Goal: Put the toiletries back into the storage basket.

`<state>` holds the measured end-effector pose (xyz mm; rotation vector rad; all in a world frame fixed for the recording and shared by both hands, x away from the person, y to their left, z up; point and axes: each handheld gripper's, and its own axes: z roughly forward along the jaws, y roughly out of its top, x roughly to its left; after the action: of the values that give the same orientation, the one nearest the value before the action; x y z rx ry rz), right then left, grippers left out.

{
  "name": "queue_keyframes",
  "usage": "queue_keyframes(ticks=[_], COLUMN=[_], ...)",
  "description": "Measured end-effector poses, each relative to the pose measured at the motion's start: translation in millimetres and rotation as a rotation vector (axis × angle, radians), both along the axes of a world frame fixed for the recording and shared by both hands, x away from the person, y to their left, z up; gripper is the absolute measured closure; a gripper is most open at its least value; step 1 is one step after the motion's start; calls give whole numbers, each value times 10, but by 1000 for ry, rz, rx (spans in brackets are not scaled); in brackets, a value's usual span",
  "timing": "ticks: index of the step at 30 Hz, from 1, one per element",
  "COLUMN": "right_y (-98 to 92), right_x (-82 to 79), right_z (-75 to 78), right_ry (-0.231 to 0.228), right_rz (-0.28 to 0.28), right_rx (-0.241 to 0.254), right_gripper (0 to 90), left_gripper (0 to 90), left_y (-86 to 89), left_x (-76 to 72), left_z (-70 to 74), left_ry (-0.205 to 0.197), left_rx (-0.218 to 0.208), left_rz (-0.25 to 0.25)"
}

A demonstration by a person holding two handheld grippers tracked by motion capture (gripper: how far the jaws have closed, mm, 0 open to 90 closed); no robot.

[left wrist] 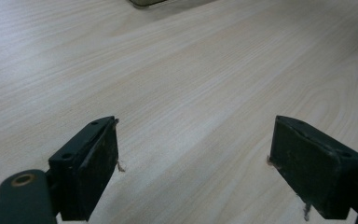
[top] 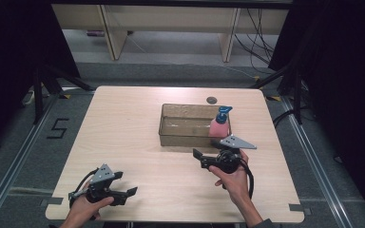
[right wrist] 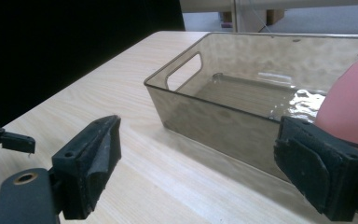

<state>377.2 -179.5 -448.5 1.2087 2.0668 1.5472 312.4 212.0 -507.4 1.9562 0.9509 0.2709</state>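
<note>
I read the light wooden surface (top: pixel 138 142) as carrying a finished placement; the smoky translucent plastic bin (top: pixel 190 124) holds the pink bottle with the blue pump top (top: pixel 220 124) upright in its right end; my right tongs (top: pixel 208 151), just before the bin, gape empty; next I back them off; my left tongs (top: pixel 125 183) idle open, well clear.

Your left gripper (top: pixel 119 186) sits low at the near left, held from below by your left hand (top: pixel 83 209), jaws spread wide with nothing between them. Your right gripper (top: pixel 204 151) lies level, your right hand (top: pixel 234 179) behind it, jaws wide apart.
</note>
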Motion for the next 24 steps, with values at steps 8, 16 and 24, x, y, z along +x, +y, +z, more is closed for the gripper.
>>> queue_keyframes(ticks=[8, 16, 24], right_y=[14, 32, 8], right_x=[-74, -147, -174], right_z=[-37, -72, -108], right_ry=[-4, 33, 16], right_rz=[12, 11, 18], right_rx=[-9, 21, 3], right_gripper=[153, 153, 154], left_gripper=[147, 148, 147], left_y=[5, -9, -6], left_x=[-3, -7, -5], left_z=[9, -4, -4], left_ry=[2, -3, -4], left_rx=[7, -3, -4], left_rz=[-3, 4, 3])
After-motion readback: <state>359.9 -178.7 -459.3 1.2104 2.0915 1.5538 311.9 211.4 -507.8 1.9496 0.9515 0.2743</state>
